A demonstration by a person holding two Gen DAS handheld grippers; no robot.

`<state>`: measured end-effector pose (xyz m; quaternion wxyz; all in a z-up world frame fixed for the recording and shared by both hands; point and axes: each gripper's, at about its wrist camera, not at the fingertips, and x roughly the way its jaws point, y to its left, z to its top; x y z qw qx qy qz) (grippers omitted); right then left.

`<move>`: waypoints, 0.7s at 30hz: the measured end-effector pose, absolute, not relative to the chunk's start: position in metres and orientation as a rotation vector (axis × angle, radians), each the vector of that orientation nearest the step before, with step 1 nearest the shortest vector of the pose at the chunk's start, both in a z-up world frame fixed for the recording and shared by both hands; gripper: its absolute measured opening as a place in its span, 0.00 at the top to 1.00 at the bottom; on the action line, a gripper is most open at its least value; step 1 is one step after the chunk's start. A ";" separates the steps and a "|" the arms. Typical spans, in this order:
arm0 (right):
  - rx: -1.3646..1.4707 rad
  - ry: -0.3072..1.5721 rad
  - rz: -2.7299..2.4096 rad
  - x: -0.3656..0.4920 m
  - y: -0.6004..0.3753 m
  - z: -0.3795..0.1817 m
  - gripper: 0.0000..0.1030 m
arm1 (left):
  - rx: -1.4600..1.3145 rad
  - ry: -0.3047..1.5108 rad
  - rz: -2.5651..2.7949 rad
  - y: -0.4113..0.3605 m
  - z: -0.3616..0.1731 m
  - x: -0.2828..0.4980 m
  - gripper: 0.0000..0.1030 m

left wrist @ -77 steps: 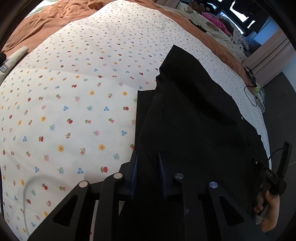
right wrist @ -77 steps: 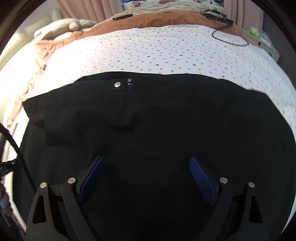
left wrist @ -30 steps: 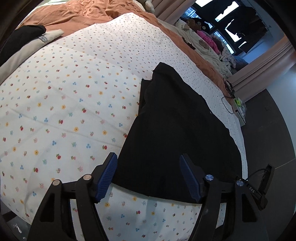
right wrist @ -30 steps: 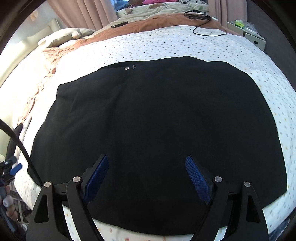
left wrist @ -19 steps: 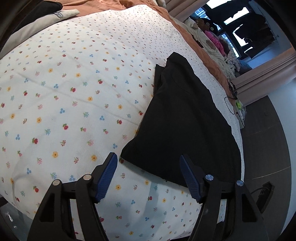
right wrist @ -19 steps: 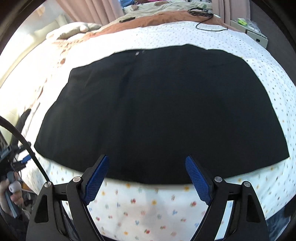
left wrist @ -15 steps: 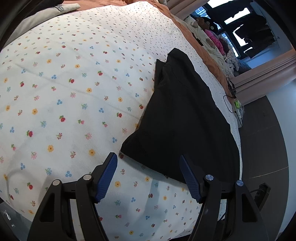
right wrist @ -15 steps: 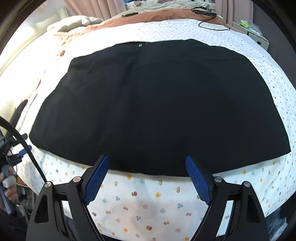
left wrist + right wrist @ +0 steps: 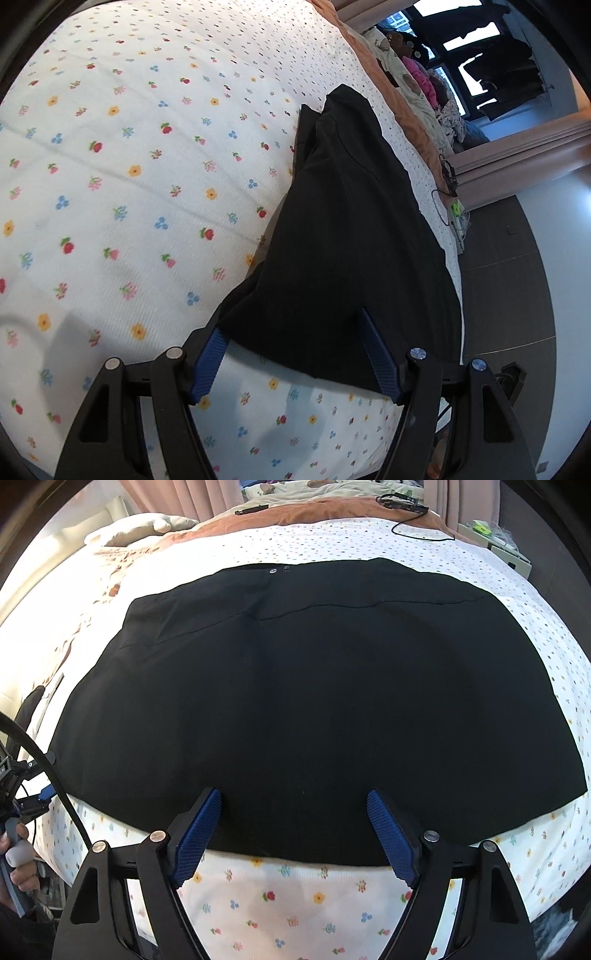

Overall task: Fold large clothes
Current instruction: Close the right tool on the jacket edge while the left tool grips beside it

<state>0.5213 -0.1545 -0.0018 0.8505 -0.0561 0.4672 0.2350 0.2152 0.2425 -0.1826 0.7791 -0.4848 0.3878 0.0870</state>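
A large black garment lies spread flat on the flower-print bedsheet, with a metal button at its far edge. My right gripper hovers over the garment's near hem. Its jaws are closing, the hem runs between the blue pads, and they do not press on it. In the left wrist view the same black garment runs away to the upper right. My left gripper stands open over its near corner, which lies between the fingers.
An orange-brown blanket and pillows lie at the far side of the bed, with a black cable. A clothes pile lies by the window. Dark floor borders the bed. A hand holds the other gripper's handle.
The left gripper, earlier shut on the cloth, is open and has sunk toward the garment's near corner. The right view drew back, so the hem and bare sheet now show between its fingers.
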 end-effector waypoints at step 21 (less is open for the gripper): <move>0.003 0.974 0.523 0.591 -0.130 0.002 0.57 | -1.101 0.765 0.181 0.256 -0.190 0.225 0.59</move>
